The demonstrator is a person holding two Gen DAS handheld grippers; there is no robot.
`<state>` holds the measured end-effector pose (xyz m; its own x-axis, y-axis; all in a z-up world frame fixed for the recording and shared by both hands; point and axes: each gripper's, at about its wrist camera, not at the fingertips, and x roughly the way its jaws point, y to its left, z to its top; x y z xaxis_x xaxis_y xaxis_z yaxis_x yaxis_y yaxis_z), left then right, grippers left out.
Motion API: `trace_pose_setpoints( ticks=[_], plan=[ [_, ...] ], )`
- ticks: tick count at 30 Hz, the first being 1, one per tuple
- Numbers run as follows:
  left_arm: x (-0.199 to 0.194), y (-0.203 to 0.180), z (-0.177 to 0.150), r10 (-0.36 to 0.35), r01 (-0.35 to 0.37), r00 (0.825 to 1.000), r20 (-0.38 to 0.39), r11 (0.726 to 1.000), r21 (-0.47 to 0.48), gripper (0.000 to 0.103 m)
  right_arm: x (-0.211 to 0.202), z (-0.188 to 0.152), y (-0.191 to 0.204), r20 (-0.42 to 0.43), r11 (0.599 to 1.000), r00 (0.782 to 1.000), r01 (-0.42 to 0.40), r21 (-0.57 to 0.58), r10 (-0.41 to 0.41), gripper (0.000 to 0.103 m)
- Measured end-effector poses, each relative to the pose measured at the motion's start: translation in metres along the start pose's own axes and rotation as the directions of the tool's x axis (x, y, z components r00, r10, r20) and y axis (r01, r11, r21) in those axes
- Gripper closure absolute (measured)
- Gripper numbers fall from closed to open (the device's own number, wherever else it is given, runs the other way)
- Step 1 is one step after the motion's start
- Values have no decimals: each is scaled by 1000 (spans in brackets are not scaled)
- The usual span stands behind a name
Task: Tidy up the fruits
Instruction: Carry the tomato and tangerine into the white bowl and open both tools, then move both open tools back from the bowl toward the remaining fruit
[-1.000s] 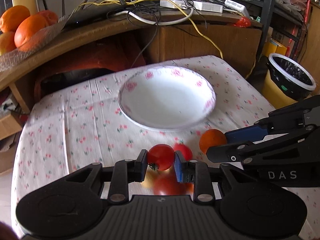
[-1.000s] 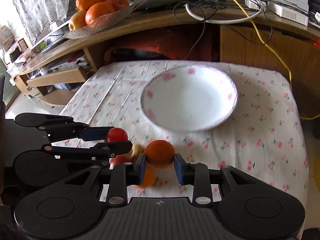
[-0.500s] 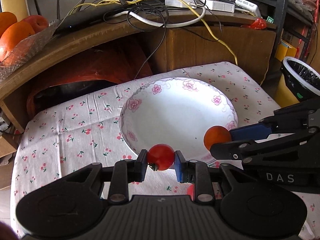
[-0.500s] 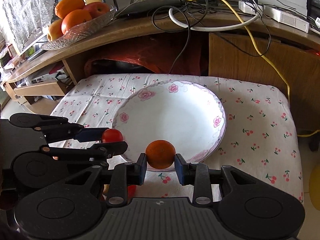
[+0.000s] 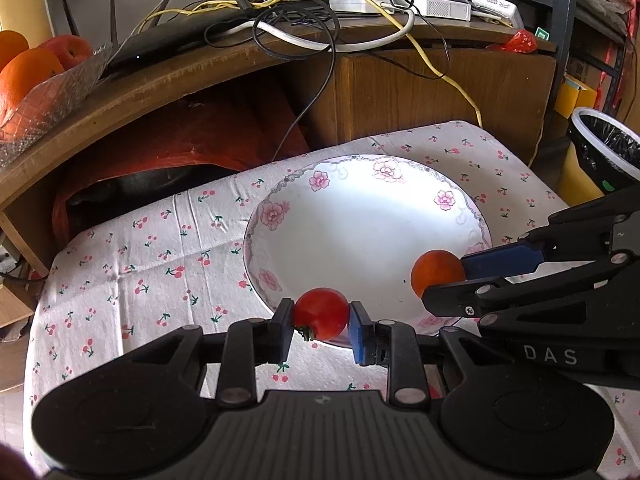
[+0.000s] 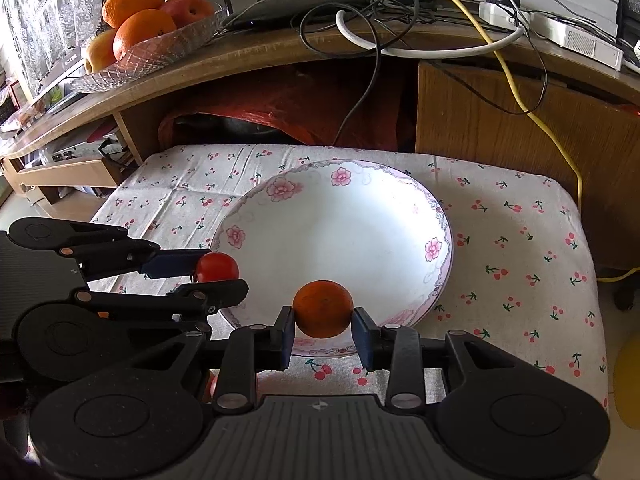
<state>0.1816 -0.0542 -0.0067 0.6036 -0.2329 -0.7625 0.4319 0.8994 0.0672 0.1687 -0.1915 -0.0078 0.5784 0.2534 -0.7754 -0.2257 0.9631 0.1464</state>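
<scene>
1. Tomato point(image 5: 322, 314) sits pinched in the left gripper point(image 5: 320, 330), over the plate's point(image 5: 360, 220) near rim.
2. Small orange point(image 6: 323, 309) is clamped in the right gripper point(image 6: 323, 334), likewise above the near rim.
3. Plate's open centre lies straight ahead of both; the right looks slightly further in.

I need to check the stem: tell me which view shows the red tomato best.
The left wrist view: the tomato sits centred between the left gripper fingers, green stem visible. The right wrist view shows it smaller, side-on, its lower part hidden by a finger.
</scene>
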Motion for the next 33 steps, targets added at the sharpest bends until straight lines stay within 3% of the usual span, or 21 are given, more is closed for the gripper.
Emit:
trace_pose_setpoints(
  ticks=[12, 33],
  plan=[
    [-4, 3, 0, 6, -6, 1000, -2, 1000, -18, 62, -4, 0, 0, 11, 1000, 1000, 6, 1, -6, 70],
    [-66, 4, -31, -27, 27, 1000, 6, 999, -27, 60, -48, -21, 30, 20, 999, 999, -34, -26, 34, 64]
  ],
)
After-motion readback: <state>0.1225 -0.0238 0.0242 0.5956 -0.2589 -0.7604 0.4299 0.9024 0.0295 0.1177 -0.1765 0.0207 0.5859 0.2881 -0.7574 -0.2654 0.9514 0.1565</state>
